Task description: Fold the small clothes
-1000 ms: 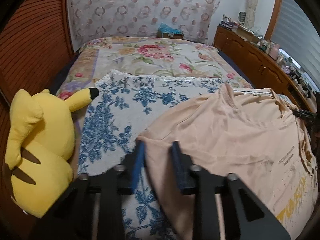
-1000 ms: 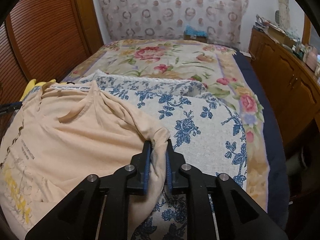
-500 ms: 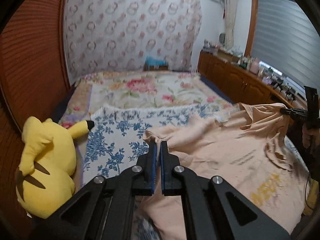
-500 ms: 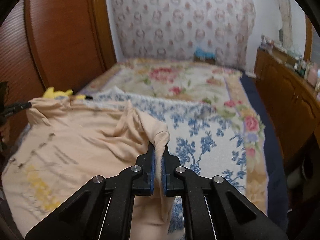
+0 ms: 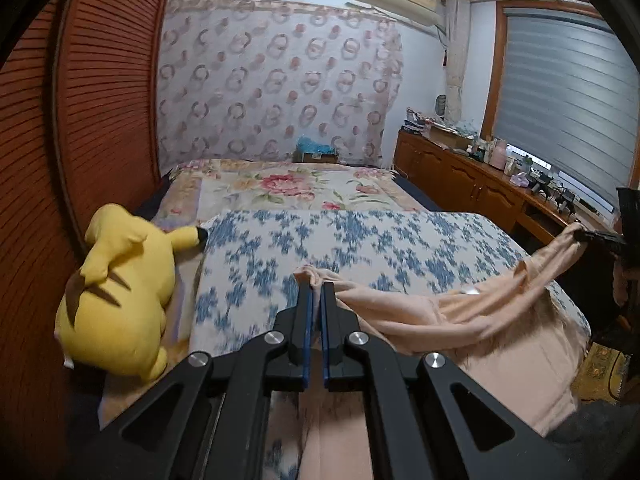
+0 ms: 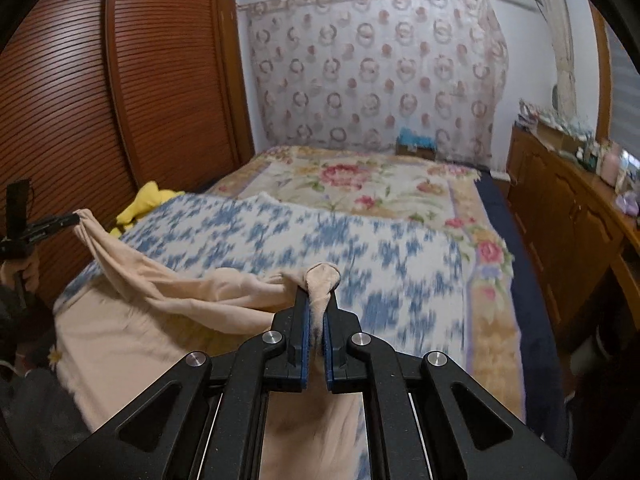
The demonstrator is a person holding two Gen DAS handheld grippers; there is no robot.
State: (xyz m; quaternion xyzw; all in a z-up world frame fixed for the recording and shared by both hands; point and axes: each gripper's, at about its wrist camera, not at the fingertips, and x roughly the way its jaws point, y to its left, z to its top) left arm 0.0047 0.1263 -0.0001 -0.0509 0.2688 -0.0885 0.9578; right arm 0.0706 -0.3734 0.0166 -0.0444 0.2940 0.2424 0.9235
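A peach T-shirt (image 5: 460, 320) hangs stretched between both grippers above the bed's near end. My left gripper (image 5: 316, 286) is shut on one shoulder corner of it, a small tuft poking past the tips. My right gripper (image 6: 318, 294) is shut on the other corner, with a bunched fold (image 6: 322, 276) sticking out above the blue pads. In the left wrist view the right gripper (image 5: 596, 236) shows at the far right with the cloth (image 6: 168, 280) trailing from it; in the right wrist view the left gripper (image 6: 60, 222) shows at the far left. The shirt's body sags down over the bed's edge.
A blue-flowered blanket (image 5: 360, 240) covers the near bed, a rose-patterned quilt (image 6: 360, 184) lies beyond. A yellow plush toy (image 5: 120, 292) lies at the bed's left edge by the slatted wooden wardrobe (image 6: 100, 100). A cluttered wooden dresser (image 5: 480, 176) runs along the right. A person's hand (image 6: 16, 272) holds the left tool.
Both grippers closed on the shirt's corners, then rose and drew back, lifting the shirt off the blanket so it now hangs between them.
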